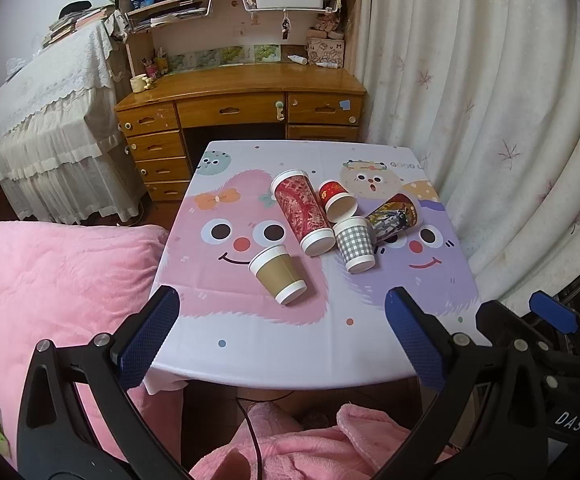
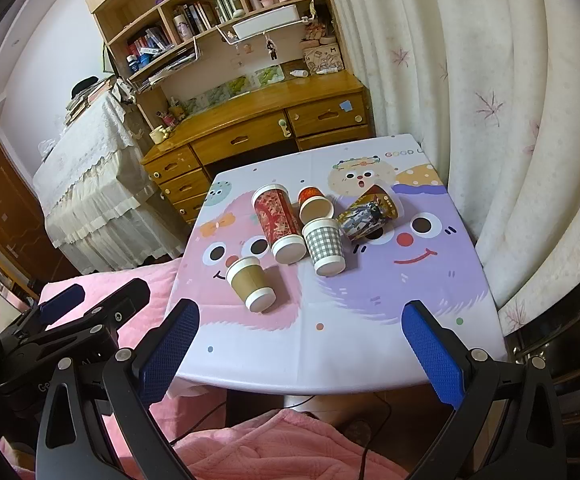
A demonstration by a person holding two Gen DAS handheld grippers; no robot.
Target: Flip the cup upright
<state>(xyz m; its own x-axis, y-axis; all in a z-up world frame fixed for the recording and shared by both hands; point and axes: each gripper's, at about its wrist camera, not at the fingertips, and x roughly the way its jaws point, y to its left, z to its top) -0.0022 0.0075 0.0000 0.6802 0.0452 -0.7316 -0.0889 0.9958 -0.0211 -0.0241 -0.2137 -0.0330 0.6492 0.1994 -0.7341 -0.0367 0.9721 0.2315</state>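
Several paper cups lie on their sides on the cartoon tablecloth (image 1: 290, 344). A brown cup (image 1: 277, 275) (image 2: 249, 283) lies nearest. Behind it lie a tall red patterned cup (image 1: 304, 212) (image 2: 277, 222), a grey checked cup (image 1: 354, 245) (image 2: 324, 246), a small red cup (image 1: 337, 200) (image 2: 315, 204) and a dark printed cup (image 1: 394, 214) (image 2: 372, 212). My left gripper (image 1: 281, 336) is open and empty, back from the table's near edge. My right gripper (image 2: 302, 354) is open and empty, also near that edge.
A wooden desk (image 1: 241, 96) with shelves stands behind the table. A white curtain (image 1: 490, 120) hangs on the right. A pink blanket (image 1: 49, 288) lies on the left. The right gripper's body (image 1: 550, 340) shows at the right of the left wrist view.
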